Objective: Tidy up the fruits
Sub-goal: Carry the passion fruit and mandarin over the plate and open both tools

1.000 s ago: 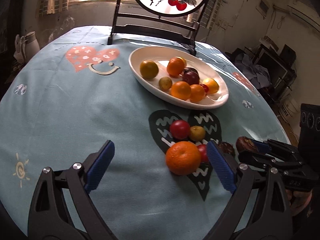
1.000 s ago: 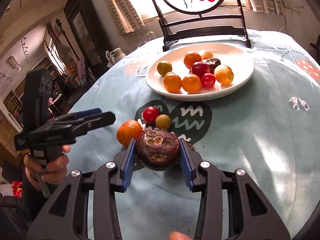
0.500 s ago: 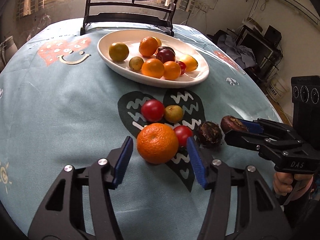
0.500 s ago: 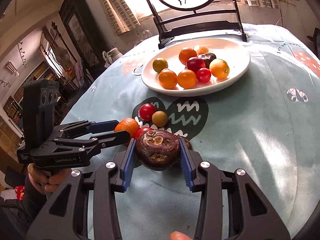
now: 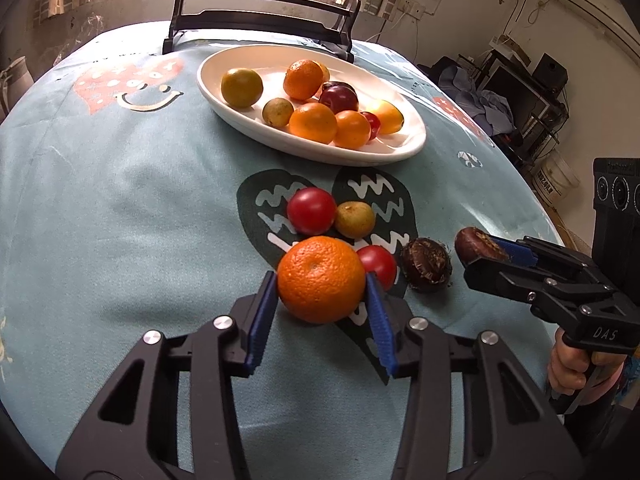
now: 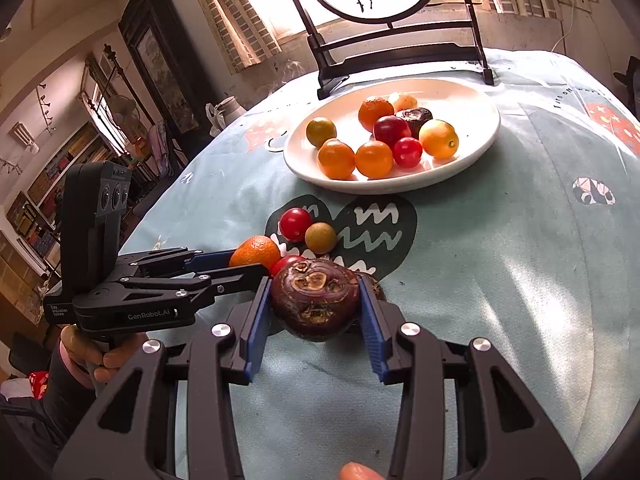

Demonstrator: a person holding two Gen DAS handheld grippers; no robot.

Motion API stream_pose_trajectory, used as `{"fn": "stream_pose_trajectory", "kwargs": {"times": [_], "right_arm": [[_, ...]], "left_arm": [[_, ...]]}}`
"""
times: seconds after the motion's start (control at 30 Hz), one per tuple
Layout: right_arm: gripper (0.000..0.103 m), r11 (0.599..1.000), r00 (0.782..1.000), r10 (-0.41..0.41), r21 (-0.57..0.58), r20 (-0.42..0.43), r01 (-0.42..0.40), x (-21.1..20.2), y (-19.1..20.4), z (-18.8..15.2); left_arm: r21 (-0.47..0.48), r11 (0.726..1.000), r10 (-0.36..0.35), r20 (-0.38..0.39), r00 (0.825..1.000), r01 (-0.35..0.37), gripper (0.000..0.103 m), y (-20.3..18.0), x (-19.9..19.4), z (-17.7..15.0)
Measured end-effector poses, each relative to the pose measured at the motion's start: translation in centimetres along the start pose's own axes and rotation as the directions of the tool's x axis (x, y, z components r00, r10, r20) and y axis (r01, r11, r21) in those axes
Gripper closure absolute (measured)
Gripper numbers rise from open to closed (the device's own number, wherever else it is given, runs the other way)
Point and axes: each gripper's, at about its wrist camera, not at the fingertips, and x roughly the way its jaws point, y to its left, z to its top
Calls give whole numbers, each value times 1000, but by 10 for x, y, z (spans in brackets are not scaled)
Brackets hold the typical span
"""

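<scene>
My left gripper (image 5: 322,280) is shut on a big orange tangerine (image 5: 320,278) low over the teal tablecloth; it also shows in the right wrist view (image 6: 256,250). My right gripper (image 6: 314,304) is shut on a dark brown water chestnut (image 6: 316,302), held just above the cloth; it shows in the left wrist view (image 5: 476,245). A second dark chestnut (image 5: 426,265), two red cherry tomatoes (image 5: 311,211) (image 5: 377,262) and a small yellow-green fruit (image 5: 354,220) lie on the dark heart print. A white oval plate (image 5: 400,152) holds several fruits.
A black stand with a round painted panel (image 6: 400,52) stands behind the plate at the table's far edge. The table's rim curves down on the right (image 5: 536,208), with shelves and clutter beyond. A kettle (image 6: 228,108) stands off the table's far left.
My left gripper has moved forward around the tangerine and closed on it. My right gripper keeps hold of the chestnut and has hardly moved.
</scene>
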Motion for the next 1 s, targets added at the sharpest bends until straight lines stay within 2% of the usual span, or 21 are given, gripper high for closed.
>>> {"fn": "stream_pose_trajectory", "kwargs": {"times": [0.13,0.23,0.37,0.43,0.5,0.57,0.63,0.8,0.9,1.0], "right_arm": [[60,1000,1000,10,-9,4,-10,0,1,0],[60,999,999,53,-16,9,-52,-1,4,0],[60,995,993,99,-20,58,-97,-7,7,9],[60,998,992,67,-16,108,-66,-10,4,23],[60,1000,985,-13,-22,175,17,-11,-2,42],[61,995,968,-96,-17,233,103,-7,-12,61],[61,989,955,-144,8,260,147,1,-27,80],[61,975,947,-218,98,236,200,34,-72,114],[61,972,953,-220,132,209,196,49,-93,125],[61,968,950,-242,121,197,222,61,-103,133]], "left_arm": [[-4,999,37,31,999,-37,58,1,-6,1],[-17,999,29,58,998,-28,59,4,-15,0],[-4,1000,20,88,996,-20,58,0,-25,11],[28,999,42,108,993,-45,59,-6,-28,26],[55,996,68,137,988,-76,59,-12,-28,47],[64,993,84,159,984,-96,59,-15,-23,72],[62,994,81,163,983,-93,59,-15,-14,96],[53,983,168,147,975,-178,59,-4,28,145],[31,979,198,126,972,-203,59,9,49,164],[23,976,213,114,970,-217,59,18,65,177]]}}
